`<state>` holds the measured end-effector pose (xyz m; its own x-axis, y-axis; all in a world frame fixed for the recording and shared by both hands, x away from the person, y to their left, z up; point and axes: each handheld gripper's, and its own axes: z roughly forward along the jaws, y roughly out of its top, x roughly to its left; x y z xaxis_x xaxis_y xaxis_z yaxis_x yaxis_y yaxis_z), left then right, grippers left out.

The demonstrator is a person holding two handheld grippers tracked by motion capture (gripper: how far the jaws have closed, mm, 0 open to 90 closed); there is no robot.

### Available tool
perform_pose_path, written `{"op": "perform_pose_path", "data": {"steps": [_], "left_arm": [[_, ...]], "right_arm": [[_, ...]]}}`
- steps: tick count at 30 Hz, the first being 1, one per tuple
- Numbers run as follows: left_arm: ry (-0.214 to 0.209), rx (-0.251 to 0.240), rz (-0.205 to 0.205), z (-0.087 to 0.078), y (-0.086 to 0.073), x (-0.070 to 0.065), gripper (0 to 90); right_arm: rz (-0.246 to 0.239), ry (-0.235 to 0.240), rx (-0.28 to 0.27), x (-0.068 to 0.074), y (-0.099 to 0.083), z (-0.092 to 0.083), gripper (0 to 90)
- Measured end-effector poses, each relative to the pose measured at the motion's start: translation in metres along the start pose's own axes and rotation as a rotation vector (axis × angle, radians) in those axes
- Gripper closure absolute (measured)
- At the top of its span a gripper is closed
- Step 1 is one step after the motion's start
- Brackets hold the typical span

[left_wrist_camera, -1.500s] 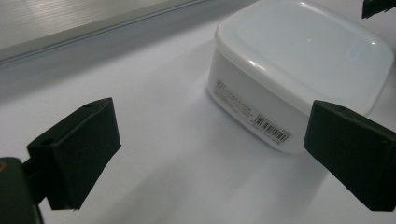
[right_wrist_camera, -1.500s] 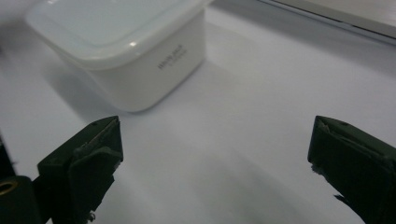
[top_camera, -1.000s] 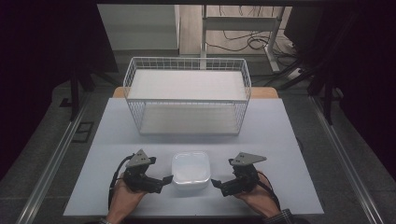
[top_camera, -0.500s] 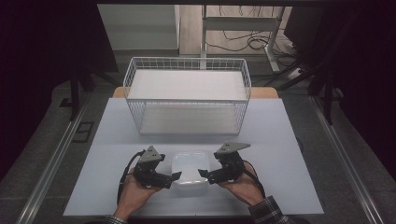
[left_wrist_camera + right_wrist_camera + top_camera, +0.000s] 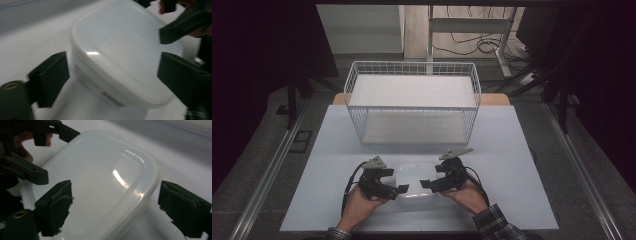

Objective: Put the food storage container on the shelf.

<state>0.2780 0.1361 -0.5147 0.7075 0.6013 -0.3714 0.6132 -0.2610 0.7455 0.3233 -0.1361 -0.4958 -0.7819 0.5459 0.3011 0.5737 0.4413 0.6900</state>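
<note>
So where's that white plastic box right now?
In the high view the white lidded box sits near the table's front edge, between the left gripper and right gripper, in front of the wire basket.

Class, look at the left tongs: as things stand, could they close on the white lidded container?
Probably yes. The left tongs are open with one jaw on each side of the white lidded container, and nothing lies between. The right tongs straddle its opposite side, apart from the left.

Both grippers (image 5: 409,189) fwd, now flanking container (image 5: 414,179).
</note>
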Motion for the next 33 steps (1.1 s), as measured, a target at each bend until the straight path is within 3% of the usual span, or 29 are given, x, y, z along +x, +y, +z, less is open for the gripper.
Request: {"op": "perform_pose_path", "data": {"steps": [3, 5, 7, 11, 13, 16, 18, 22, 26, 33], "left_arm": [[-0.012, 0.011, -0.016, -0.002, -0.002, -0.003, 20.3], [-0.017, 0.004, -0.032, -0.006, -0.004, -0.006, 29.1], [0.011, -0.005, -0.043, -0.011, -0.005, -0.01, 36.5], [0.013, -0.023, -0.065, -0.019, -0.007, -0.013, 53.1], [0.012, -0.044, -0.074, -0.023, -0.008, -0.014, 61.1], [-0.013, -0.096, -0.122, -0.024, -0.01, -0.009, 69.2], [-0.037, -0.127, -0.154, -0.025, -0.012, -0.004, 74.7], [-0.003, -0.143, -0.163, -0.024, -0.011, -0.004, 79.7], [0.03, -0.151, -0.146, -0.025, -0.007, -0.004, 79.8], [0.068, -0.166, -0.114, -0.03, 0.009, 0.0, 79.7]], "right_arm": [[0.032, 0.01, 0.022, 0.003, -0.002, -0.003, 16.2], [0.055, -0.01, 0.034, 0.006, -0.004, -0.009, 21.4], [0.092, -0.024, 0.033, 0.007, -0.006, -0.018, 35.2], [0.161, -0.021, 0.012, 0.009, -0.013, -0.036, 59.8], [0.197, -0.004, -0.011, 0.009, -0.016, -0.042, 65.7], [0.244, 0.004, -0.055, 0.008, -0.018, -0.048, 73.0], [0.252, 0.001, -0.086, 0.007, -0.018, -0.049, 76.9], [0.229, -0.024, -0.125, 0.007, -0.019, -0.049, 79.0], [0.178, -0.059, -0.15, 0.011, -0.016, -0.048, 79.0], [0.129, -0.066, -0.185, 0.008, 0.0, -0.049, 79.0]]}}
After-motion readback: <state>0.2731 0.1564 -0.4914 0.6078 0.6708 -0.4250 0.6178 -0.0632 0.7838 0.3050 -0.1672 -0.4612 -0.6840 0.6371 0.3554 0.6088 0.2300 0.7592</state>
